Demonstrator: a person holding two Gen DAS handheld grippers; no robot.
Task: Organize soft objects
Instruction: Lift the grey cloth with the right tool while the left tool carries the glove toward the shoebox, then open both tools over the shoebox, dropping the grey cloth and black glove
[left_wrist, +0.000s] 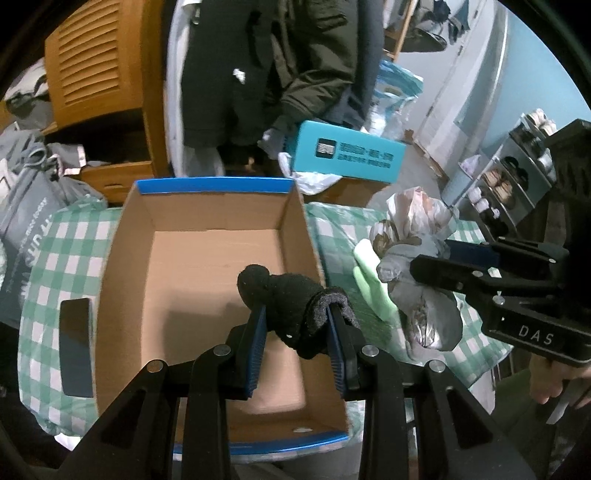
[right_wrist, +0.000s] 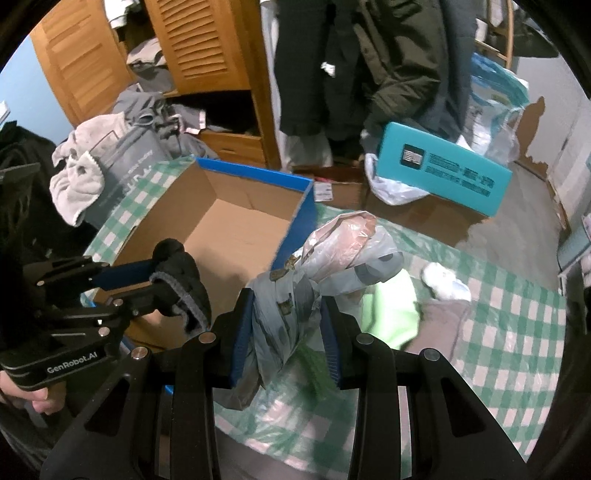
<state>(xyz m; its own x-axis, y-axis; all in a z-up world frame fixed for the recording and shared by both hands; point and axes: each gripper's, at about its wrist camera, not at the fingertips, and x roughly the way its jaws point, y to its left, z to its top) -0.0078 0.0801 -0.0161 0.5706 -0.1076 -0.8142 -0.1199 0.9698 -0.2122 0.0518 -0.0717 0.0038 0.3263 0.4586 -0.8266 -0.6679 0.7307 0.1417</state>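
Note:
My left gripper (left_wrist: 295, 321) is shut on a black knitted sock (left_wrist: 288, 295), held above the open cardboard box (left_wrist: 122, 258) with blue rims; the box floor is bare. The right wrist view shows that sock (right_wrist: 184, 273) and the left gripper (right_wrist: 147, 277) over the box's (right_wrist: 236, 221) near corner. My right gripper (right_wrist: 288, 317) is shut on a bunched grey and pink patterned cloth (right_wrist: 332, 247), held above the checked bedcover to the right of the box. The left wrist view has the same cloth (left_wrist: 417, 236) and the right gripper (left_wrist: 443, 266) at the right.
A pale green cloth (right_wrist: 391, 314), a white sock (right_wrist: 447, 284) and a grey-brown cloth (right_wrist: 443, 325) lie on the green checked bedcover (right_wrist: 509, 332). A dark phone (left_wrist: 75, 347) lies left of the box. A teal carton (right_wrist: 443, 173), wooden wardrobe (right_wrist: 207, 48) and hanging dark clothes stand behind.

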